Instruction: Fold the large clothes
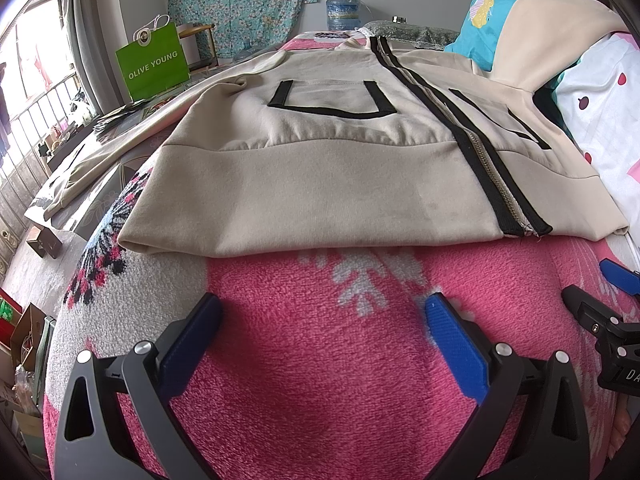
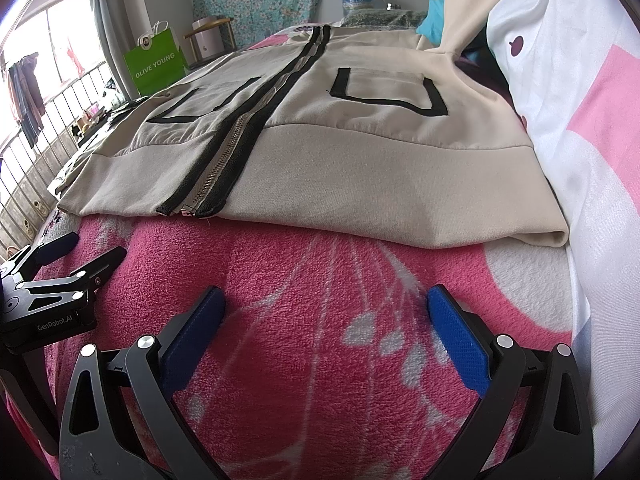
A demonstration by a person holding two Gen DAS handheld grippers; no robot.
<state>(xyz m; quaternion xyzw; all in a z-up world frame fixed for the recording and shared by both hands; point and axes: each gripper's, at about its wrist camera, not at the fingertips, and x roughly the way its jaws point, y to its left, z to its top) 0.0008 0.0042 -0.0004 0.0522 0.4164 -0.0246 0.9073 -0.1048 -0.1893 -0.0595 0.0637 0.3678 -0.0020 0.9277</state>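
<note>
A beige zip-up jacket [image 1: 320,168] with black pocket trim and a black-edged zipper [image 1: 472,152] lies flat on a pink fleece blanket [image 1: 312,360], its hem nearest me. My left gripper [image 1: 324,312] hovers open over the blanket just short of the hem, nothing between its blue pads. The right wrist view shows the same jacket [image 2: 360,152] with its zipper [image 2: 228,156] left of centre. My right gripper [image 2: 324,304] is open too, a short way from the hem. One jacket sleeve runs off to the left [image 1: 120,128]; the other goes up the bedding [image 1: 552,40] on the right.
White and pink bedding [image 2: 580,120] is piled along the right edge. A green paper bag [image 1: 154,64] stands at the far left by a window with bars. A turquoise cushion [image 1: 492,12] and a water jug [image 1: 342,10] sit at the back. Boxes lie on the floor at lower left.
</note>
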